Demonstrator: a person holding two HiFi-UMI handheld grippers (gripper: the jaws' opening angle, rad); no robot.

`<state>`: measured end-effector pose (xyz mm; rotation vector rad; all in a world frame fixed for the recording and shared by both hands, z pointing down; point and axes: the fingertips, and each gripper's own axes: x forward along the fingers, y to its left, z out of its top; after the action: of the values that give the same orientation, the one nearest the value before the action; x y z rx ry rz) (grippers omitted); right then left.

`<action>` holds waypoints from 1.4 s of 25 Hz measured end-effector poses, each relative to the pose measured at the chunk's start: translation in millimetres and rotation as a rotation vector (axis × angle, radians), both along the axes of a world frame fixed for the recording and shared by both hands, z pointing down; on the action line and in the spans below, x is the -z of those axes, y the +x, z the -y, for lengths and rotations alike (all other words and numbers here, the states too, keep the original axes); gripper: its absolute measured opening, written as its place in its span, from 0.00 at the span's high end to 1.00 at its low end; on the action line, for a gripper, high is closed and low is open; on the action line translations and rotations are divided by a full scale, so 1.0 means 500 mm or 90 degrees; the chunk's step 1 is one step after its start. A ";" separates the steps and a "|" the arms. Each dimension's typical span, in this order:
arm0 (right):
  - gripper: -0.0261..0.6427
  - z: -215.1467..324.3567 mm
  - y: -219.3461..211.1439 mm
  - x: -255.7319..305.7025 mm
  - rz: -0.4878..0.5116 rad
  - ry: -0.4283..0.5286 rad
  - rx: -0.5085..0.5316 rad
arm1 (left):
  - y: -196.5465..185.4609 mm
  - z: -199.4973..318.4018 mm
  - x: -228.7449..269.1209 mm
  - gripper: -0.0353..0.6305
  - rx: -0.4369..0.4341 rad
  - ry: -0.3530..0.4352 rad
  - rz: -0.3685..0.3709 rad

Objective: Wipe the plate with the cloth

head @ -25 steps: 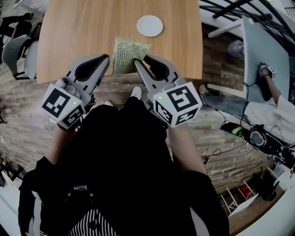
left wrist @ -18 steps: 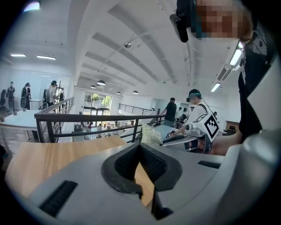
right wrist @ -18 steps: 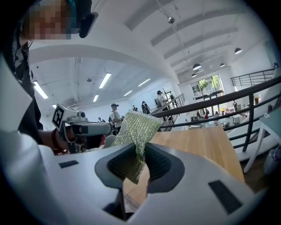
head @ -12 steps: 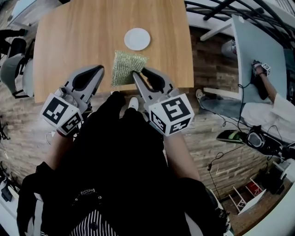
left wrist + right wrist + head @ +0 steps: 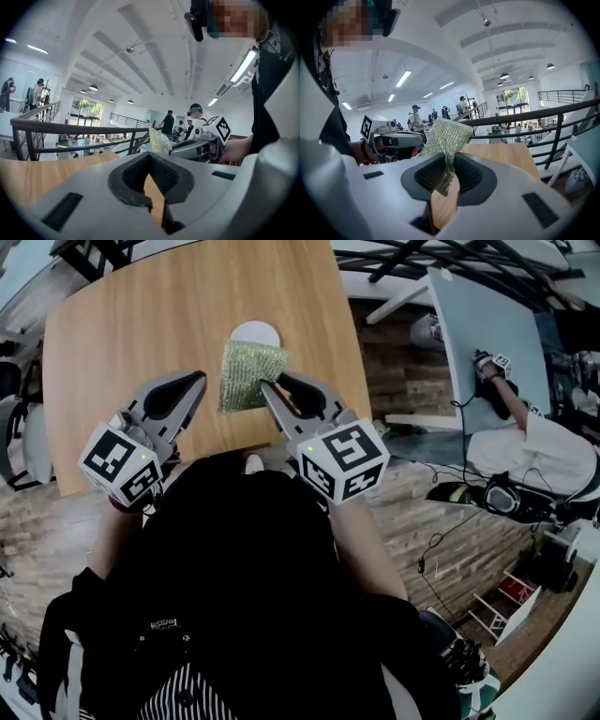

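A small white plate [image 5: 255,331] lies on the wooden table [image 5: 122,343], its near part hidden behind the cloth. The green mesh cloth [image 5: 246,374] hangs from my right gripper [image 5: 267,386], which is shut on one corner of it. In the right gripper view the cloth [image 5: 448,136] stands up from between the jaws of the right gripper [image 5: 449,162], above the table [image 5: 506,157]. My left gripper [image 5: 199,379] is beside it on the left, shut with nothing in it. The left gripper [image 5: 150,159] shows its pads pressed together, and the cloth [image 5: 160,140] sits off to its right.
The table's near edge [image 5: 187,457] runs just under both grippers. A person [image 5: 530,442] sits on the floor at the right, with cables and headphones [image 5: 502,498] nearby. Chairs [image 5: 23,442] stand at the left. A railing [image 5: 543,117] and several standing people lie beyond the table.
The right gripper has lifted the cloth off the table and carried it forward, so it now overlaps the plate's near edge. The left gripper moved along beside it, still shut.
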<state>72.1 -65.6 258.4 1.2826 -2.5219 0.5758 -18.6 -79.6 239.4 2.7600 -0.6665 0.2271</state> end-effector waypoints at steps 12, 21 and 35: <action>0.86 0.079 -0.053 -0.053 -0.047 -0.067 -0.019 | -0.067 0.084 -0.085 0.96 -0.030 -0.051 -0.017; 0.86 0.167 -0.023 -0.105 -0.052 -0.095 0.035 | -0.039 0.127 -0.136 0.96 -0.018 -0.075 0.020; 0.86 0.304 0.022 -0.279 -0.031 -0.168 0.109 | 0.008 0.212 -0.310 0.96 0.019 -0.153 0.143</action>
<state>82.9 -217.8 398.0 0.9649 -2.3882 0.7948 -14.4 -185.6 394.2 2.5152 -0.6845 0.5781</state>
